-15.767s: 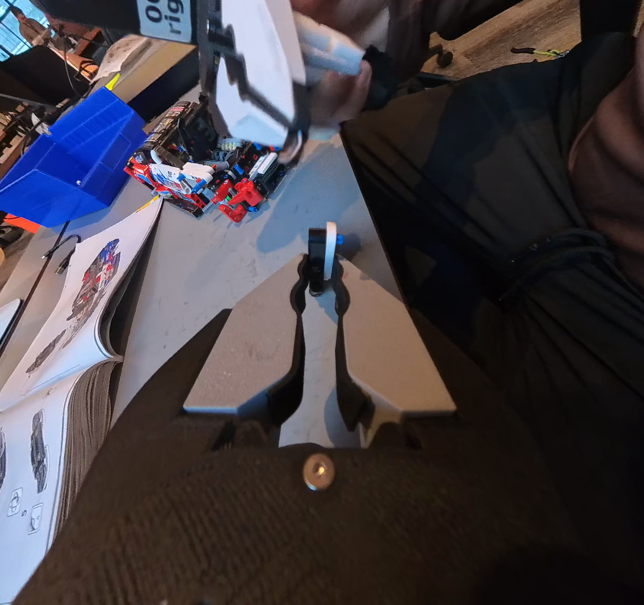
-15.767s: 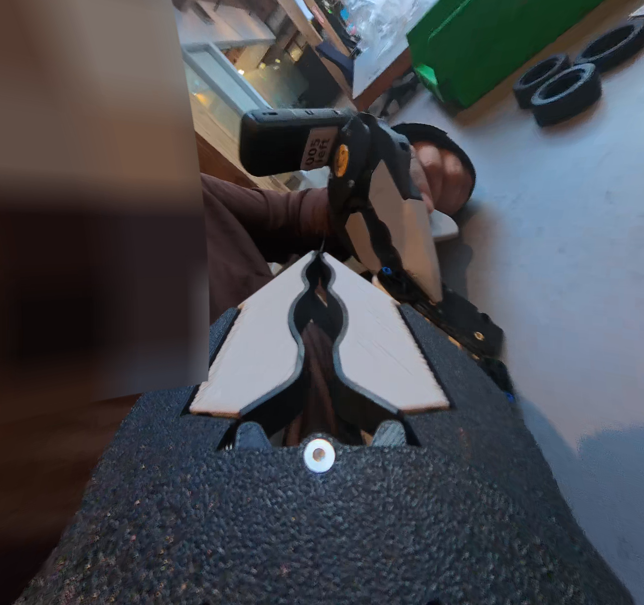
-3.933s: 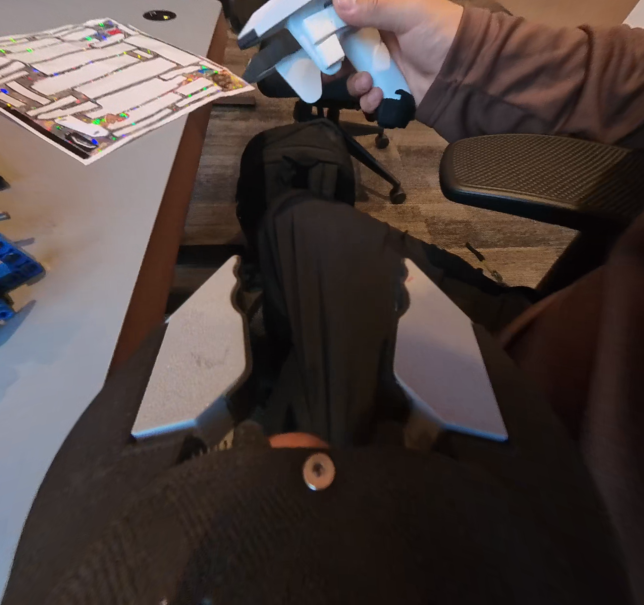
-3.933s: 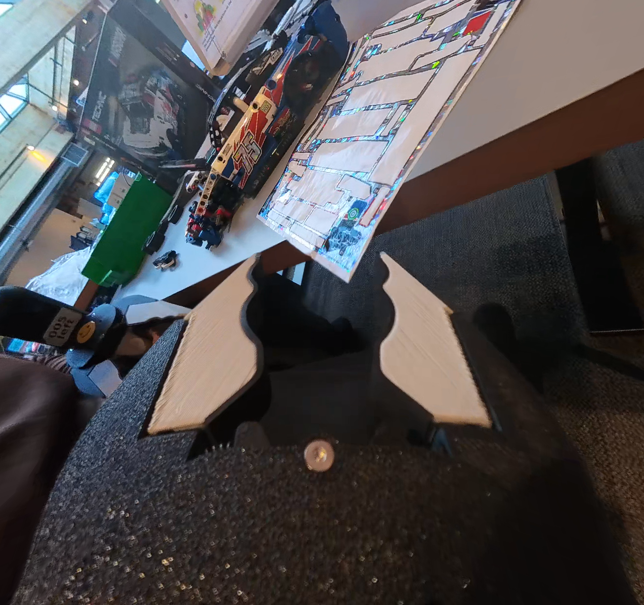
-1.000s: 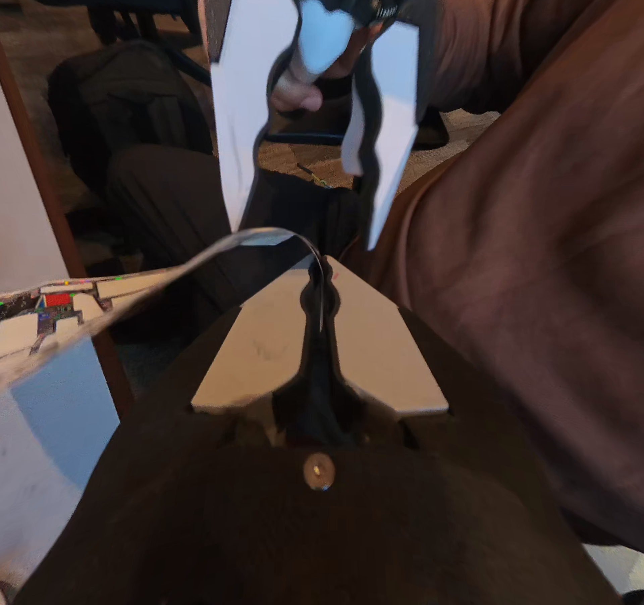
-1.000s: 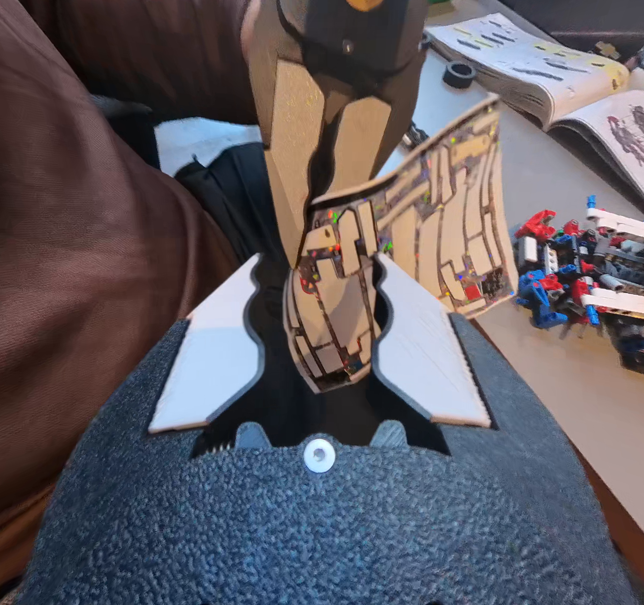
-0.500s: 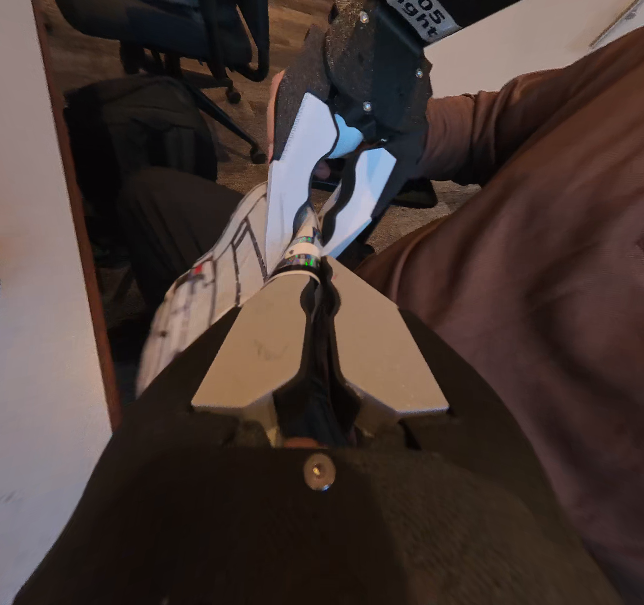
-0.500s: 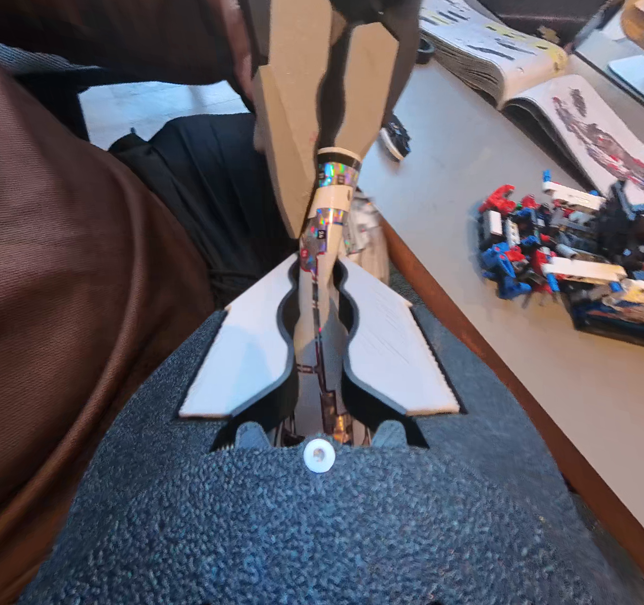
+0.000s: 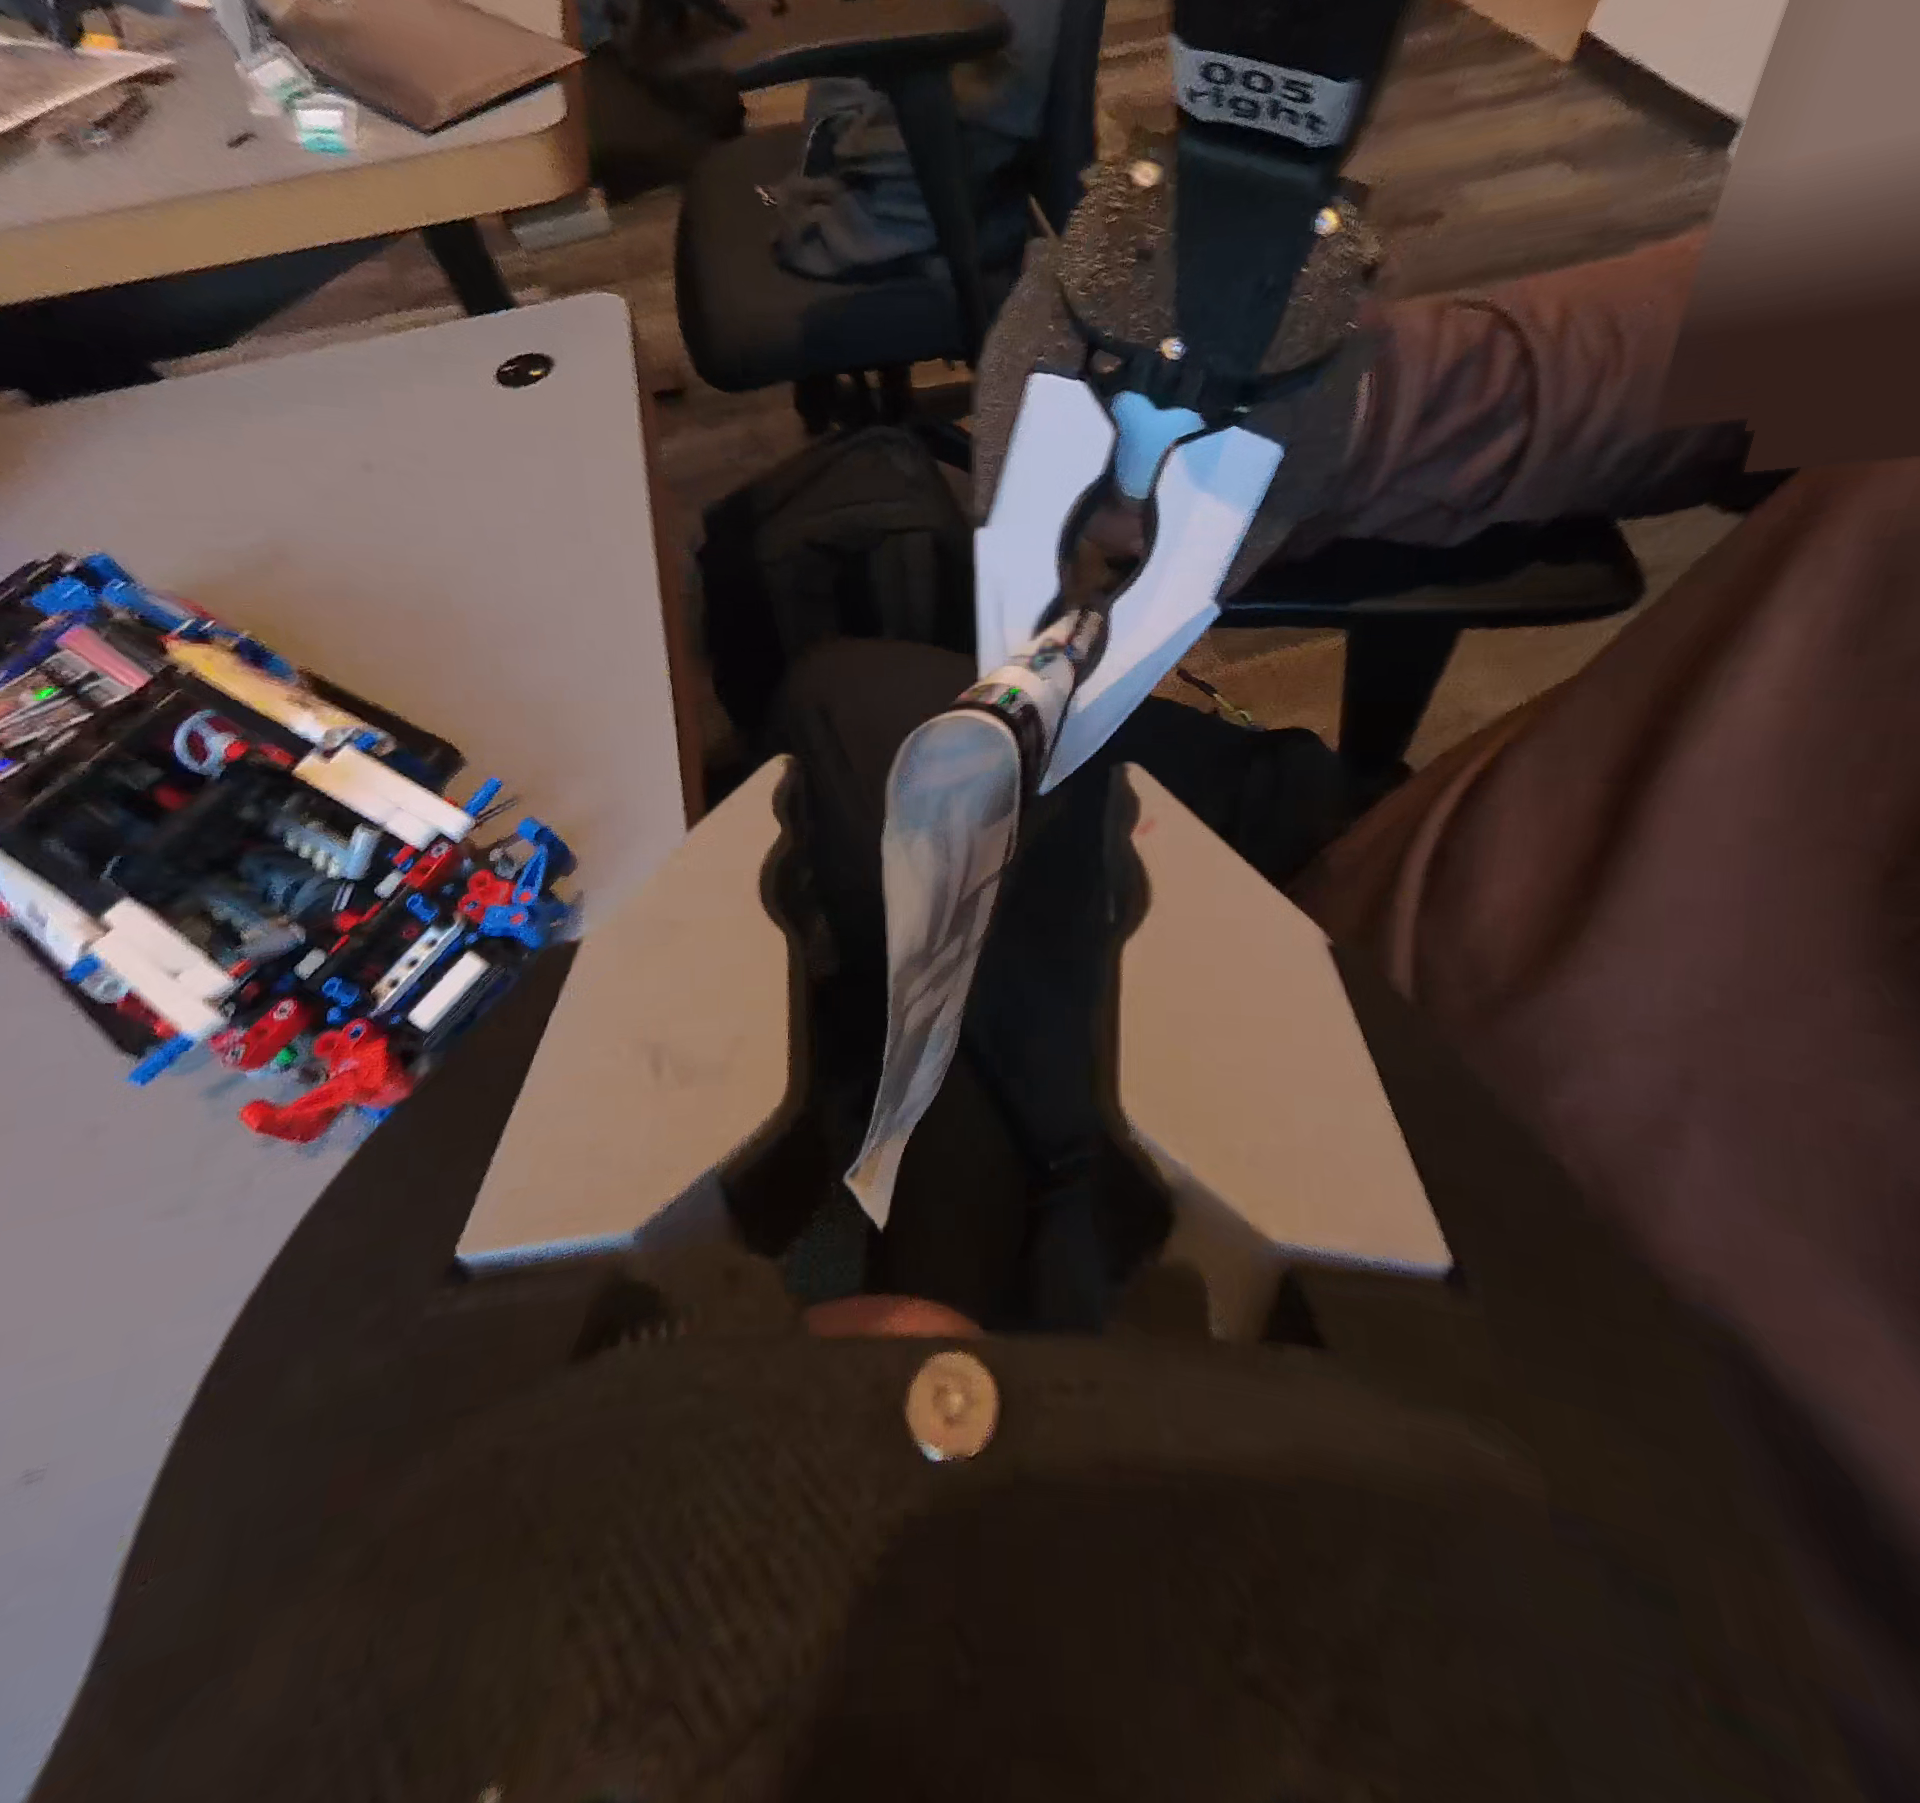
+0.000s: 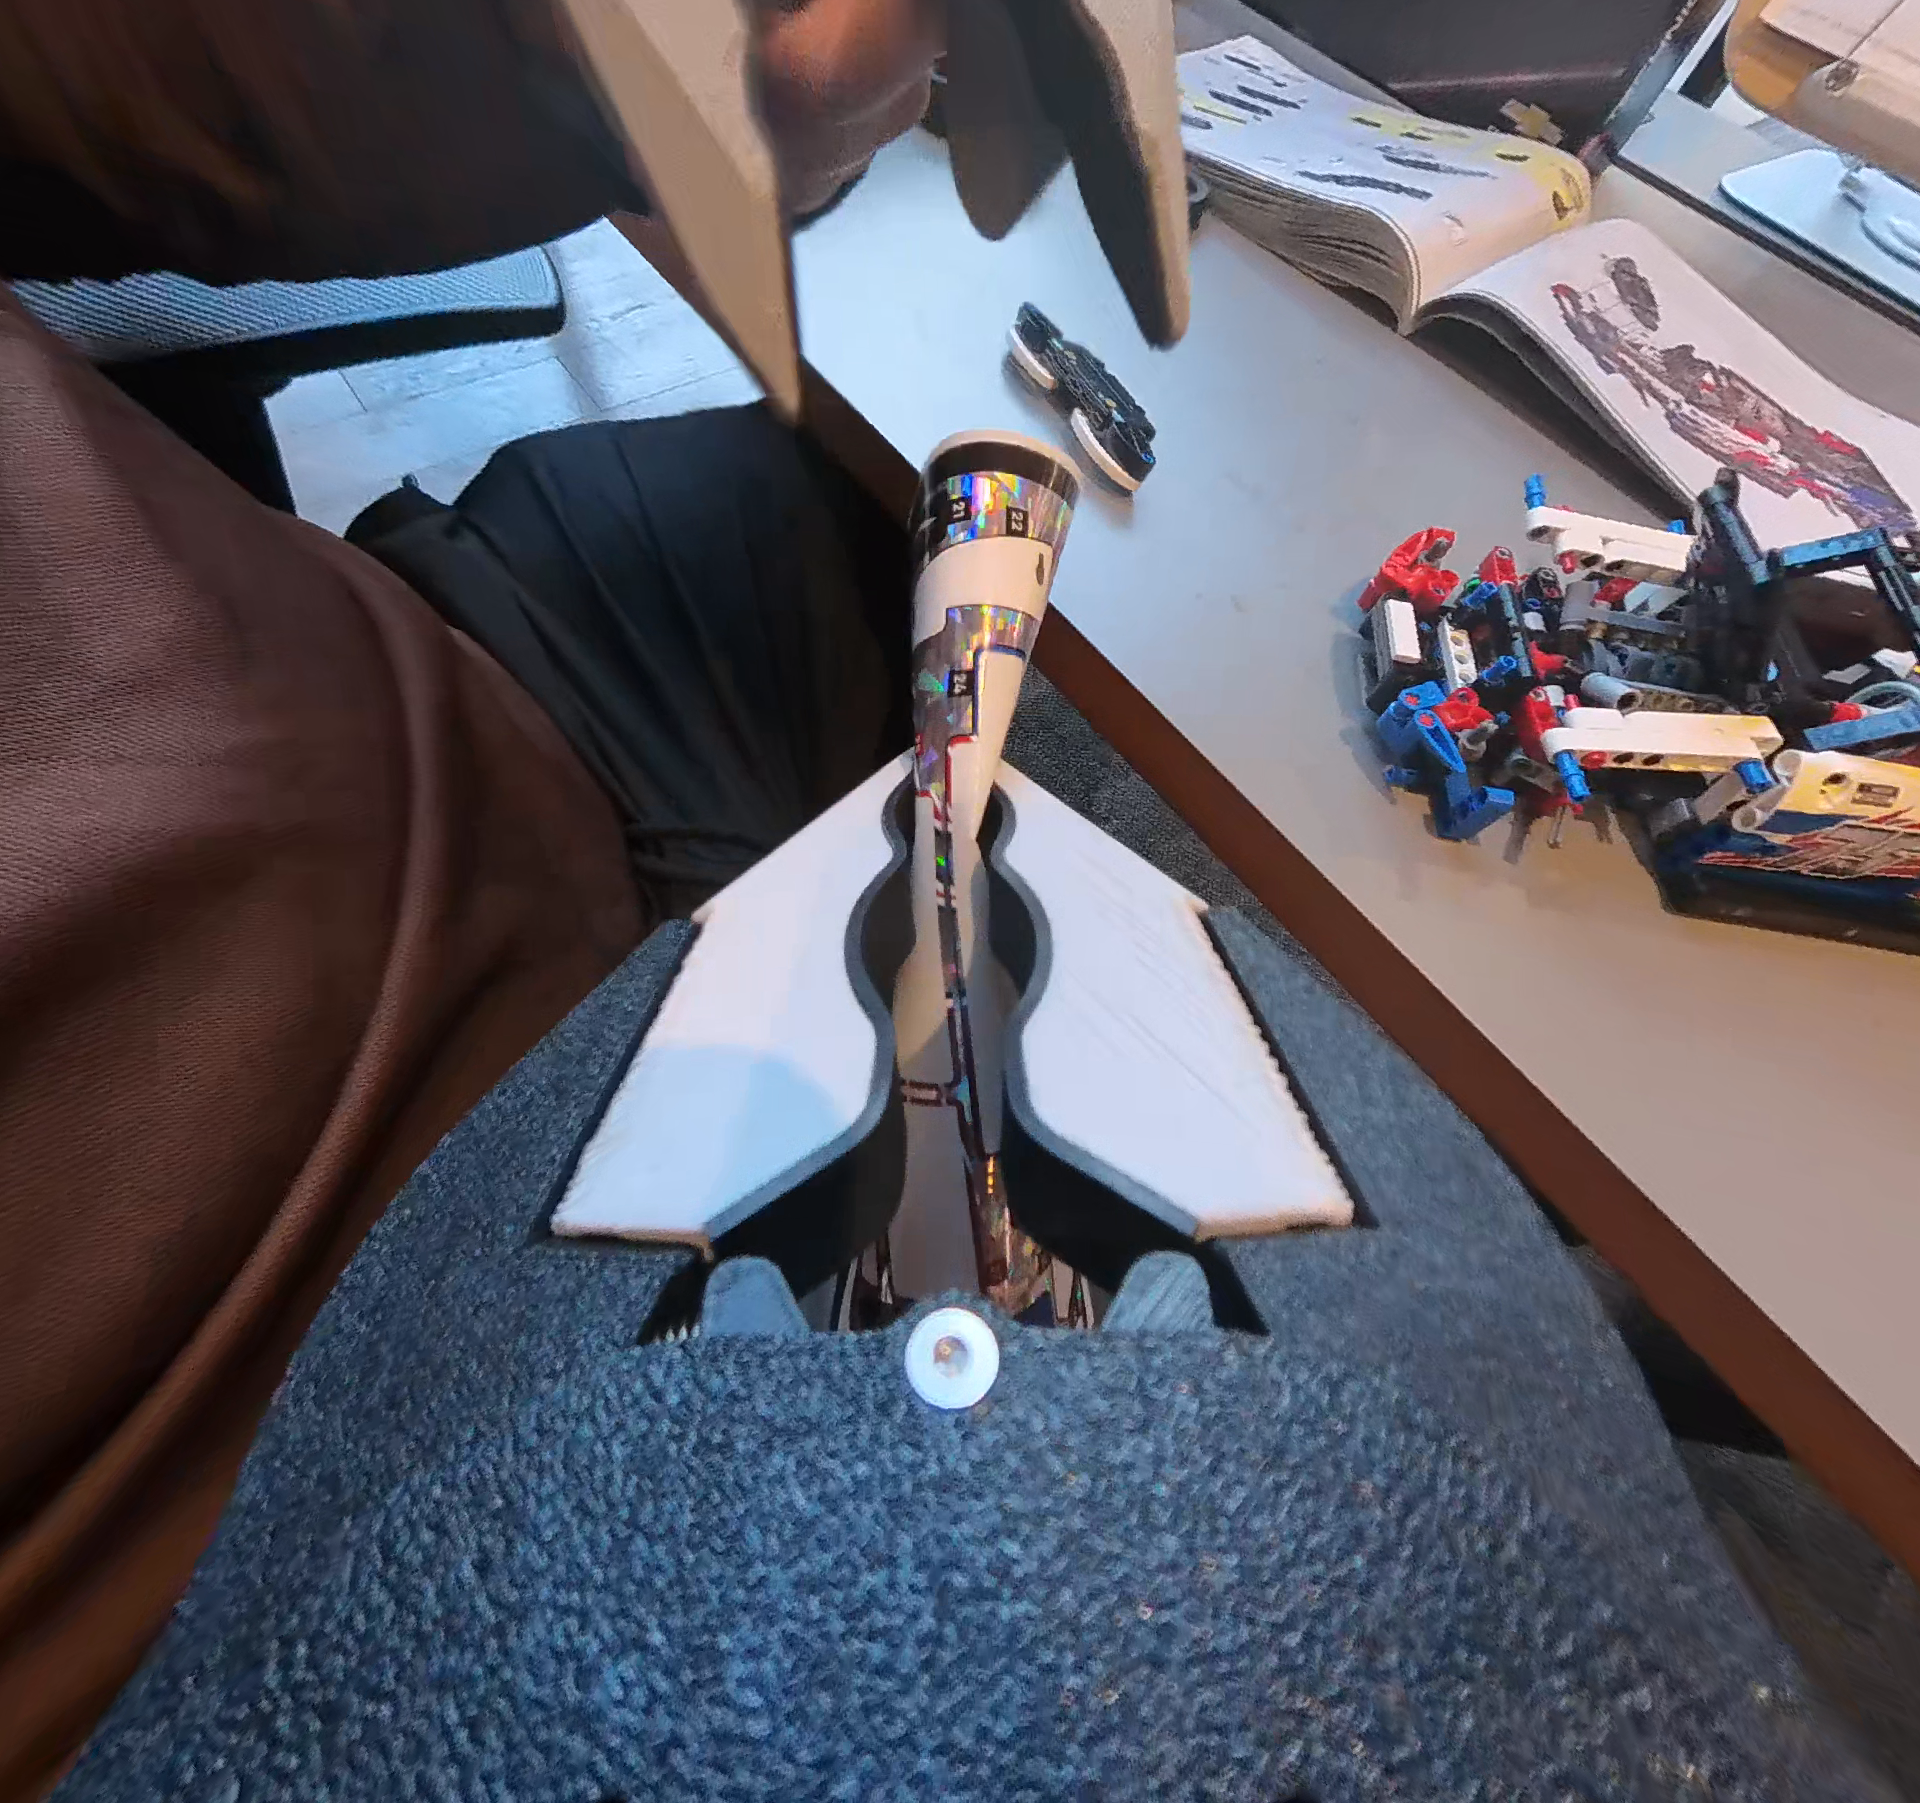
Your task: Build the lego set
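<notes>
Fingers of the right tool [image 10: 951, 797] were pinched together on the sticker sheet [image 10: 971, 652], which was folded into a narrow curl and rose past the tips toward 12 o'clock, its glittering printed face outward. In the left wrist view the same right tool [image 9: 1070, 704] hung at 12 o'clock, nose down, with the sheet's pale back [image 9: 940, 922] trailing from its tips into the gap of the left tool [image 9: 956, 818]. That left tool stood wide apart, its two grey fingers either side of the sheet without touching it, gripping nothing. From the right wrist view the left tool [image 10: 971, 361] showed at 12 o'clock, blurred, equally spread above the sheet's curled top.

Outward at 9 o'clock in the left view, the partly built lego car [image 9: 260, 880] lay on the grey counter [image 9: 364, 506], red, blue and white pieces at its near end. In the right view the car [image 10: 1621, 704] sat at 2 o'clock on the counter [image 10: 1351, 922], a small black and white lego piece [image 10: 1081, 403] lay near the counter edge at 12 o'clock, and the open instruction booklet [image 10: 1455, 215] lay beyond at 1 o'clock. Brown sleeve [image 10: 260, 818] filled the 9 o'clock side. Office chair [image 9: 862, 226] stood at 12 o'clock in the left view.
</notes>
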